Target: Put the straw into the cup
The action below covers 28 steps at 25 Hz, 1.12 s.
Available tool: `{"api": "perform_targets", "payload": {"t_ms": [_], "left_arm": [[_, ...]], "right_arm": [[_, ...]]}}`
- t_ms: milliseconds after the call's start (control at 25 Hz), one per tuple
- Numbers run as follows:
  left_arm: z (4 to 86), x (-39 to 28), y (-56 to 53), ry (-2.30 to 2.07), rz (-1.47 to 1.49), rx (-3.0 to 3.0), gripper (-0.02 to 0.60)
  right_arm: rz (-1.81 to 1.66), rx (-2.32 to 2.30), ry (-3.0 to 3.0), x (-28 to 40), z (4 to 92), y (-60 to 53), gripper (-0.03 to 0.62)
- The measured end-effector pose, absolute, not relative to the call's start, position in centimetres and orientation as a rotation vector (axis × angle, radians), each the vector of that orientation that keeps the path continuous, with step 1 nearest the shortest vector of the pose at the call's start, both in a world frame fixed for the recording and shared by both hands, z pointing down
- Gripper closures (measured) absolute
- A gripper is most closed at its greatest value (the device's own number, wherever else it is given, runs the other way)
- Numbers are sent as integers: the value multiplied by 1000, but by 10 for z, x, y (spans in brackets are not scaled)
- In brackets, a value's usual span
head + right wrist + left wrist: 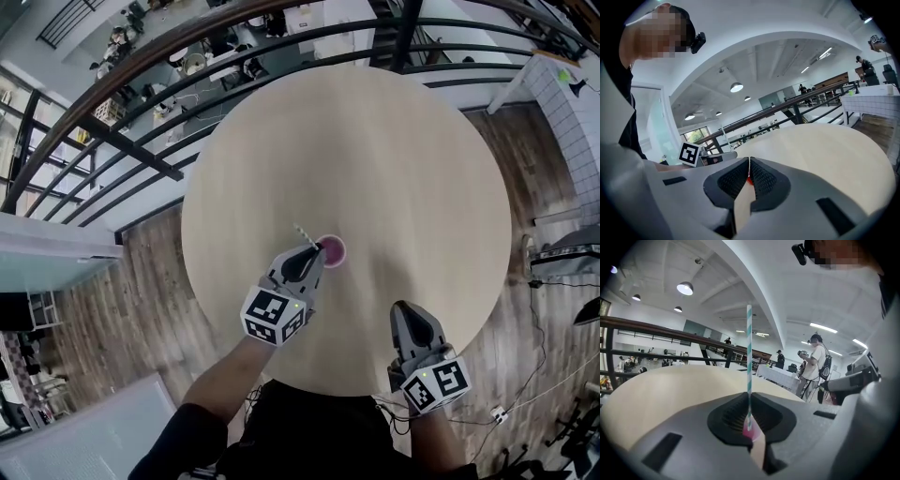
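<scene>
Striped straw [749, 348] is clamped in the left gripper [312, 251], right at the pink cup [335, 251] on the table [375, 150]. The right gripper [404, 312] is held closed, empty.

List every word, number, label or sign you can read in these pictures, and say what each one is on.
None readable. The left tongs and right tongs carry only black-and-white square marker patterns, no letters or digits. The striped straw and pink cup show no print.
</scene>
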<state>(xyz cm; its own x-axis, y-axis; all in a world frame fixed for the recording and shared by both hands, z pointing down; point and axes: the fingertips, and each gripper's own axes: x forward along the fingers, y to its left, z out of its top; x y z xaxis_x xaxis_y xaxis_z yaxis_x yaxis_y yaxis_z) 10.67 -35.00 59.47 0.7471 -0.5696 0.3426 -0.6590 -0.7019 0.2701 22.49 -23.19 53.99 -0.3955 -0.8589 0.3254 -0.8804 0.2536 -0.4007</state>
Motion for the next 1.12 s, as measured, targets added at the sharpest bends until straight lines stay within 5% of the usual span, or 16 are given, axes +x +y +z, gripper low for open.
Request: {"api": "perform_targets", "payload": {"t_ms": [920,1120], "left_arm": [[648,113,-345,-926,497,2517,557],[645,109,-342,-952,496,2514,508]], "right_arm": [[826,1731,-2427,232,541,-217,571],[819,1734,-2432,231,541,-213,571]]}}
